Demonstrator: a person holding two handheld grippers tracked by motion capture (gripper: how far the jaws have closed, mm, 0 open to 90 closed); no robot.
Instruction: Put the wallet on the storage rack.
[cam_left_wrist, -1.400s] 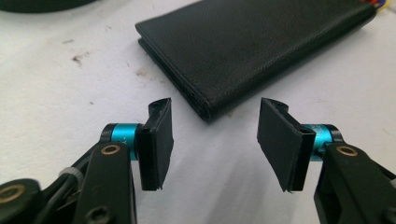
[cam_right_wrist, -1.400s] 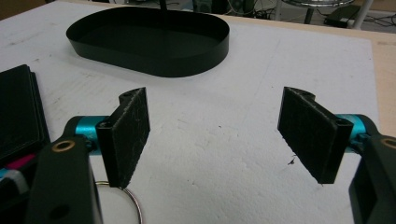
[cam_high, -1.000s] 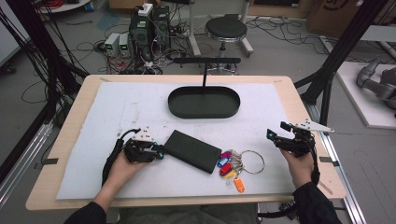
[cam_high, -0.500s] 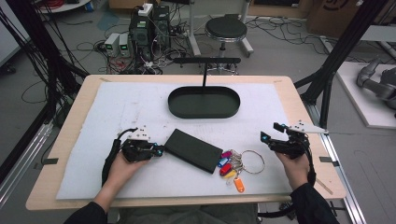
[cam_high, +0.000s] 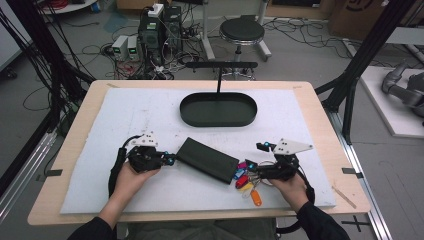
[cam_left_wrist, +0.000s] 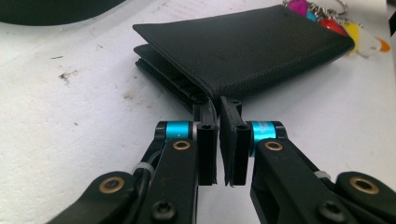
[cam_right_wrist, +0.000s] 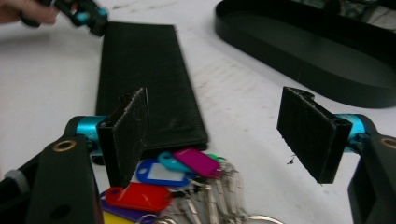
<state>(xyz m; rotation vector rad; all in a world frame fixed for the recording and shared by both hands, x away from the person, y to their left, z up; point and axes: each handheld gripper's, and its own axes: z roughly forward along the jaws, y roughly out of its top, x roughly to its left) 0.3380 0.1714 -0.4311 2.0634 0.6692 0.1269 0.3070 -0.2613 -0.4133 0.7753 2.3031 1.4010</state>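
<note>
Two tools, left tool pinched on black wallet's corner, right tool spread wide over keys.

The wallet lies slantwise mid-table, with the left claw at its left end and the keys touching its right end, so there is no gap there. The right claw stands over the keys. The tray sits well behind the wallet, with a bare strip between them. The mat is bare to the left of the tray and along the near edge.
</note>
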